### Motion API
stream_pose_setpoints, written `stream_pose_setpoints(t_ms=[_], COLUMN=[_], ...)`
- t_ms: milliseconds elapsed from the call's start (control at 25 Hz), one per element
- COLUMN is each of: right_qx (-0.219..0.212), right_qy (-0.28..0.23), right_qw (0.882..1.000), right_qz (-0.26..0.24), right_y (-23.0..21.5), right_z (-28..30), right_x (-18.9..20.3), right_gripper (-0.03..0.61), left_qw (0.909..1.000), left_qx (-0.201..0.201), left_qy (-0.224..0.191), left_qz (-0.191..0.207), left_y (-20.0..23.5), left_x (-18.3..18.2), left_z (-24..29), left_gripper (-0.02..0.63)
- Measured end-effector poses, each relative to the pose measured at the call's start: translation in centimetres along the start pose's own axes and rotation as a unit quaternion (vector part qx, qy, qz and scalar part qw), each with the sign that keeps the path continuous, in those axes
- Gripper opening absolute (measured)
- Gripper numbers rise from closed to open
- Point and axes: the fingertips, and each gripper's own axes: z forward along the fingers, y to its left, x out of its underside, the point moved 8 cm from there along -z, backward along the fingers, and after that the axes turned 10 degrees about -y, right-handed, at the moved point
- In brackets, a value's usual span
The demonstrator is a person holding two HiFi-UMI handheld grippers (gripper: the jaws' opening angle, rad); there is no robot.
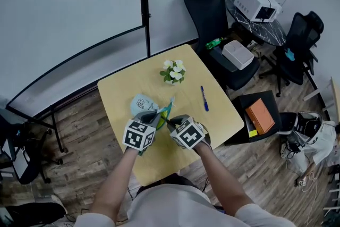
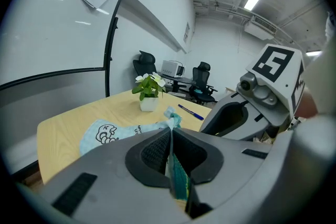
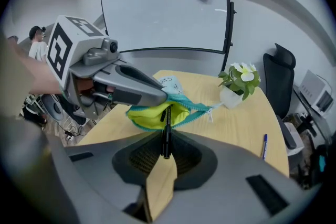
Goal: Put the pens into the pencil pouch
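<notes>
A light blue pencil pouch [image 1: 139, 105] with a teal zipper lies on the yellow table [image 1: 122, 93], its mouth lifted. My left gripper [image 1: 154, 114] is shut on the pouch's zipper edge [image 2: 176, 176] and holds the mouth up. In the right gripper view the mouth gapes and shows the pouch's yellow lining [image 3: 149, 115]. My right gripper [image 3: 166, 150] is shut on a black pen [image 3: 166, 131], whose far end reaches into that mouth. The left gripper [image 3: 157, 96] sits just above the opening. A blue pen [image 1: 204, 98] lies loose on the table to the right.
A small potted plant [image 1: 173, 72] with white flowers stands at the table's far side, beyond the pouch. Black office chairs [image 1: 212, 2] and a side table with white devices [image 1: 257, 5] stand to the right. A glass whiteboard [image 1: 69, 13] is behind the table.
</notes>
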Motion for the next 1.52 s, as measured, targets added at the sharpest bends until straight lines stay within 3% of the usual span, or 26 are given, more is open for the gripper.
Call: stream_pose_setpoints(t_ms=[560,800,1040,1240,1520], right_qx=[-0.017,-0.021,-0.014,0.037,0.158], right_qy=[-0.049,-0.068,-0.097,-0.172,-0.269], right_qw=[0.998,0.996,0.994,0.984,0.950], right_qz=[-0.035,-0.048,-0.040,-0.013,0.033], right_y=[0.8,1.2,0.7,-1.7,-7.4], right_z=[4.4,5.1,3.1,-1.1,-8.7], right_x=[-2.9,-2.8,-3.6,-4.1,-4.1], right_gripper=[0.060,0.063,0.180,0.212,0.242], left_qw=[0.9950,0.9928,0.9926,0.9911,0.9885], left_qx=[0.042,0.050,0.035,0.018,-0.007], left_qy=[-0.026,-0.030,-0.042,-0.062,-0.087], left_qz=[-0.087,-0.105,-0.109,-0.117,-0.124], left_y=[-0.1,0.4,1.3,2.2,3.4], left_x=[-0.5,-0.7,-1.0,-1.6,-3.0], left_z=[-2.0,-2.4,-2.1,-2.1,-2.2], left_gripper=[0.020,0.020,0.020,0.020,0.020])
